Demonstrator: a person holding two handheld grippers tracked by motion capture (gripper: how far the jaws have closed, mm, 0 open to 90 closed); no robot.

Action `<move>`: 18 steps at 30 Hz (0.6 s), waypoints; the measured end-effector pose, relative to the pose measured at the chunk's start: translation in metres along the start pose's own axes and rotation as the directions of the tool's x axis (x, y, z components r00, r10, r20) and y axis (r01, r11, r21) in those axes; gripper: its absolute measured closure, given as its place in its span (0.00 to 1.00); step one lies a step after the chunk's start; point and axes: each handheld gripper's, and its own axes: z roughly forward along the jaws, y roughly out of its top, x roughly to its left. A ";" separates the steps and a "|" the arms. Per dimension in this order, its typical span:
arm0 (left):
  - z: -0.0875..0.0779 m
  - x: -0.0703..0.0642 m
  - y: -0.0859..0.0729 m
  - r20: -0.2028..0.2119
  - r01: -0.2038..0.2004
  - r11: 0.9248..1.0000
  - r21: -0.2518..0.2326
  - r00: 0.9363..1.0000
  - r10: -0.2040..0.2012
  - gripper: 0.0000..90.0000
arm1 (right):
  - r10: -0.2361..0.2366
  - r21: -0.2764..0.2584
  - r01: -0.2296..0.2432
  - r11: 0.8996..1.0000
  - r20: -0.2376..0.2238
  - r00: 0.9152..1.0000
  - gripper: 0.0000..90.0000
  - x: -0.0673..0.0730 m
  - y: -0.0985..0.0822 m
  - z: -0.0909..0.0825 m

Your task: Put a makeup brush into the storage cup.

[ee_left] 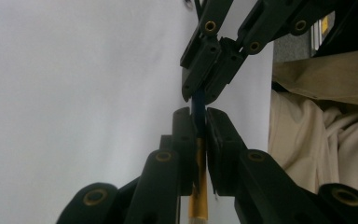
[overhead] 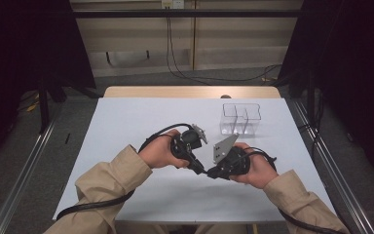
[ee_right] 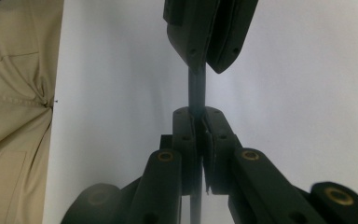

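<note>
Facing each other tip to tip above the white table (overhead: 126, 126), the left gripper (overhead: 202, 169) and the right gripper (overhead: 210, 173) are being held close together near the front middle of the table. One thin pen (ee_left: 198, 109) is being gripped by both at the same time. In the left gripper view, the jaws are being pressed shut on the pen, whose dark blue part is passing between the pads and whose golden part is showing lower down, nearer the camera. The other end is being clamped by the right gripper (ee_left: 204, 88) farther off. In the right gripper view, the jaws are likewise closed on the dark shaft (ee_right: 196, 88), with the left gripper (ee_right: 205, 65) being seen above. A clear plastic box (overhead: 241, 118) with compartments is standing well apart, towards the far right of the table.
</note>
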 end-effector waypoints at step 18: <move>-0.007 0.006 -0.010 -0.010 0.018 0.984 -0.179 1.000 -0.020 0.40 | 0.052 -0.010 -0.051 0.999 0.030 0.998 0.94 -0.003 -0.008 -0.004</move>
